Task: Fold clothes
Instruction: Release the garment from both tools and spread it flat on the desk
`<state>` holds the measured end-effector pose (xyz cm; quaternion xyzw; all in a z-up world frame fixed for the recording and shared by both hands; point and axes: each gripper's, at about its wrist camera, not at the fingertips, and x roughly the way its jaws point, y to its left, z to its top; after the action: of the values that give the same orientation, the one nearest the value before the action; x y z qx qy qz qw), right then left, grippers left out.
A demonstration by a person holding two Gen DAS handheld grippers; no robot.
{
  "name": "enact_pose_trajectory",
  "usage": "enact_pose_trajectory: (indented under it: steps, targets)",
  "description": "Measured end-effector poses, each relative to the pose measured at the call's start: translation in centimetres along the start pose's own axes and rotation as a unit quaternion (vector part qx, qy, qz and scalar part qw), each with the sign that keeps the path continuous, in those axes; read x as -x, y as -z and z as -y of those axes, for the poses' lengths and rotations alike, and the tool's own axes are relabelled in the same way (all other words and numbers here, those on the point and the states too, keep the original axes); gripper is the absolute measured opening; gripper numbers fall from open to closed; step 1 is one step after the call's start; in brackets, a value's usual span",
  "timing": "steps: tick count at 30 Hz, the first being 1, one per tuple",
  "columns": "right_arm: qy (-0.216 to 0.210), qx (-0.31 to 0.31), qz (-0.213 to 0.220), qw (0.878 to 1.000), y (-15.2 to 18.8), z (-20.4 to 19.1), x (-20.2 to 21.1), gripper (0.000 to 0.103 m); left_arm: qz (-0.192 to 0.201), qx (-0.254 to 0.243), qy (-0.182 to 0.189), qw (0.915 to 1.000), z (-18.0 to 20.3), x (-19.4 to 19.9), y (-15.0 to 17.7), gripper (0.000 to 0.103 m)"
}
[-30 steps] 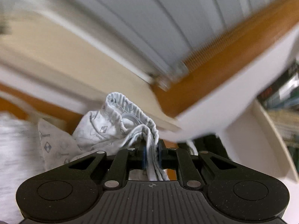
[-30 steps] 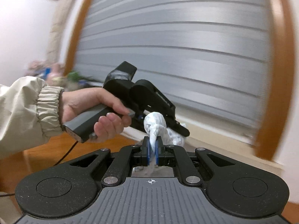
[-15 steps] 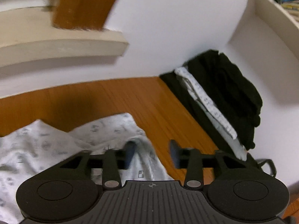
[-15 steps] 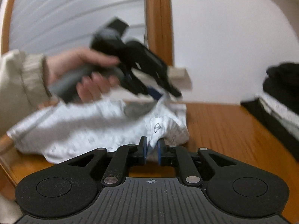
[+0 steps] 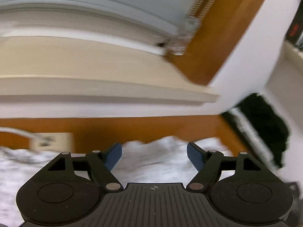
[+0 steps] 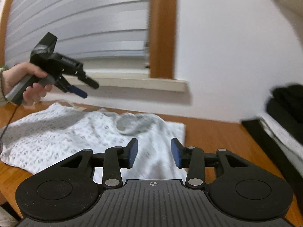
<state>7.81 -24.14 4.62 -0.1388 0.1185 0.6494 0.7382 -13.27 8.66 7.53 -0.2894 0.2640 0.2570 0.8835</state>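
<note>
Wooden surface (image 6: pixel 212 132) is running ahead of both fingers to a white wall under a blind-covered window (image 6: pixel 79 24); white patterned garment (image 6: pixel 75 132) is lying rumpled below and beyond the fingers; left gripper (image 5: pixel 153 154) and right gripper (image 6: pixel 154 153) are both opening, gripping nothing; dark clothes (image 6: pixel 287 102) are sitting right of the fingers.

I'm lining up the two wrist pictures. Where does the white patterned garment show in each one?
Left wrist view: the white patterned garment fills the lower band, blurred, behind the left gripper, whose opening jaws hold nothing.
Right wrist view: it spreads over the wooden table from left to centre, beyond the right gripper, jaws opening, clear of it.
Shared landmark: the dark clothes pile at the right edge.
</note>
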Motion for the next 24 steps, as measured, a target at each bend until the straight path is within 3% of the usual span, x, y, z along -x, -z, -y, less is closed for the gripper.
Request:
enact_pose_trajectory:
  steps: [4,9,13,17,19,21,23,24]
  targets:
    - [-0.034,0.068,-0.041,0.996,-2.5,-2.3,-5.8,0.042,0.007,-0.023,-0.039,0.9989,-2.8,0.6,2.0,0.08]
    - [-0.042,0.19,-0.103,0.975,-3.7,-4.3,-12.7,0.042,0.012,-0.009,-0.027,0.9995,-6.1,1.9,3.8,0.08]
    - [-0.071,0.239,-0.107,0.962,-3.7,-4.8,-13.9,0.052,0.032,-0.03,-0.008,0.999,-6.6,1.9,4.9,0.08]
    - [-0.074,0.264,-0.091,0.957,-3.7,-5.0,-14.0,0.07,0.047,-0.062,-0.002,0.997,-6.5,2.3,5.9,0.081]
    - [-0.069,0.268,-0.096,0.956,-3.7,-4.8,-14.5,0.07,0.052,-0.057,0.002,0.997,-6.5,2.5,6.0,0.082]
    - [-0.078,0.259,-0.109,0.956,-3.9,-4.2,-15.0,0.058,0.054,-0.048,0.01,0.9974,-6.9,2.6,6.0,0.082]
    - [-0.079,0.219,-0.123,0.965,-4.6,-2.7,-15.5,0.016,0.057,-0.039,0.016,0.9975,-7.2,2.7,6.0,0.082]
    - [-0.081,0.192,-0.119,0.971,-5.2,-1.7,-15.5,0.01,0.058,-0.039,0.016,0.9974,-7.2,2.7,6.0,0.082]
